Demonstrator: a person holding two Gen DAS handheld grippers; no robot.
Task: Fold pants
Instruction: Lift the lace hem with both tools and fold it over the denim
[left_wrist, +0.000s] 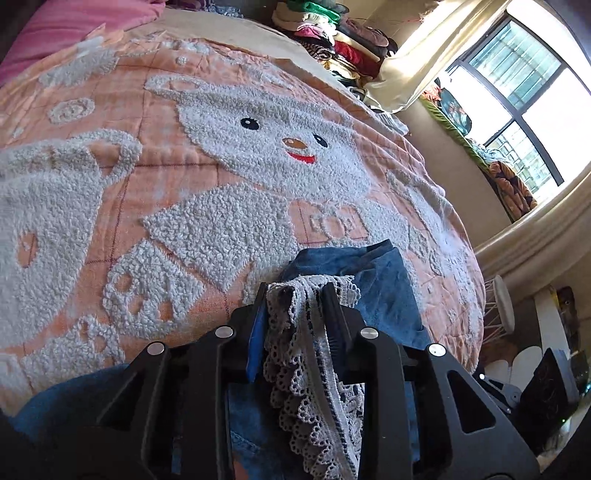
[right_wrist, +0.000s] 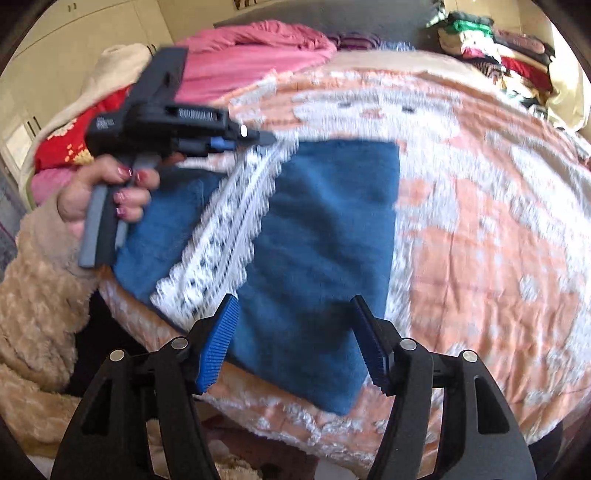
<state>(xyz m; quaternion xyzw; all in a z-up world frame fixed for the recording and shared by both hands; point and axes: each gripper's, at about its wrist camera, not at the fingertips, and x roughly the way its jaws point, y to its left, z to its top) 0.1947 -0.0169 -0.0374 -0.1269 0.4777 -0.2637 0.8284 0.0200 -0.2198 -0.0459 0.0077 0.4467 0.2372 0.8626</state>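
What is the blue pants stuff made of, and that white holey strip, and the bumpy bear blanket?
The blue pants look like soft matte denim or brushed cotton; hard to say which. The white openwork strip looks like crocheted lace, with scalloped loops and holes. The orange bear blanket looks like woven cotton with tufted, nubbly white pile. The left gripper pinches the lace.

orange bear bedspread (left_wrist: 155, 122), pink blanket (right_wrist: 255, 55), clothes pile (left_wrist: 332, 40), window (left_wrist: 524, 96)
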